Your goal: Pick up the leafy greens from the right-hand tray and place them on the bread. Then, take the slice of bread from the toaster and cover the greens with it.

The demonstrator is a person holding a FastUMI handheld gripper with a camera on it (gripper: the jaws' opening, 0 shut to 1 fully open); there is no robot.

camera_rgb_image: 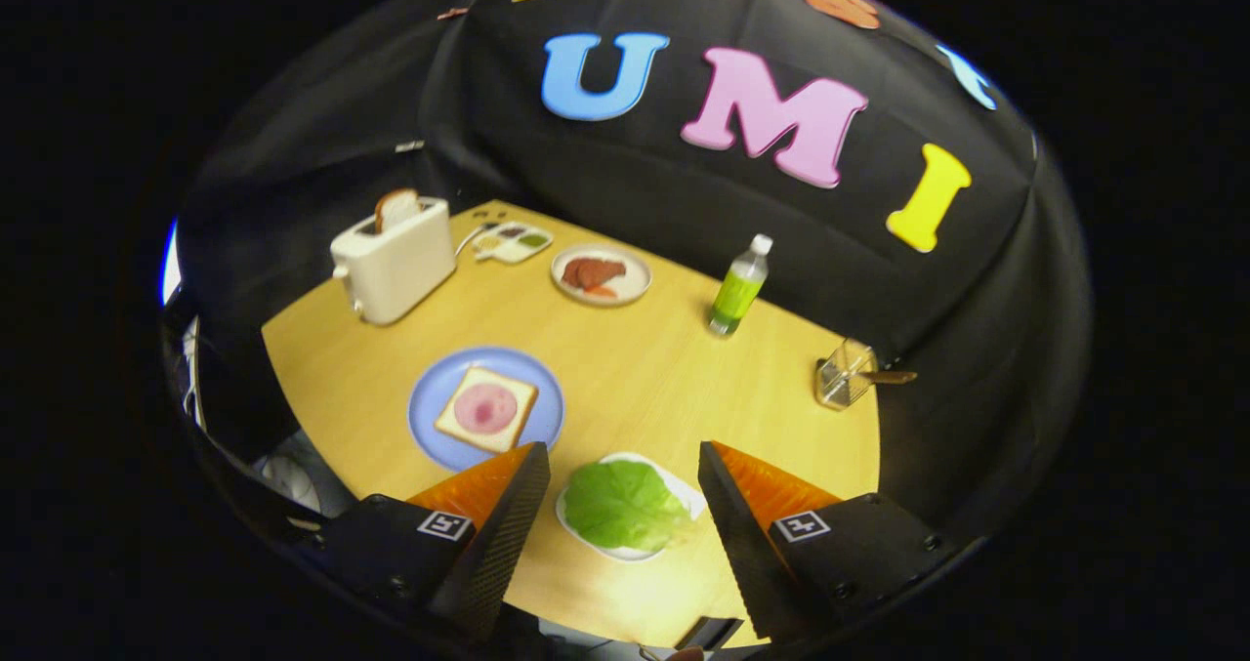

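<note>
A green lettuce leaf (622,505) lies on a small white tray (690,494) at the near side of the wooden table. My gripper (622,461) hovers above it, open, the leaf showing in the gap between the two fingers with nothing held. Left of the tray, a blue plate (434,388) carries a bread slice (486,409) topped with a round pink slice of meat. At the far left a cream toaster (394,264) holds a second bread slice (395,208) standing up out of its slot.
Beyond the blue plate a white plate (636,268) holds brown and red food, and a small condiment tray (515,241) sits by the toaster. A green bottle (739,288) stands at the back right; a clear holder (844,373) with a utensil sits by the right edge.
</note>
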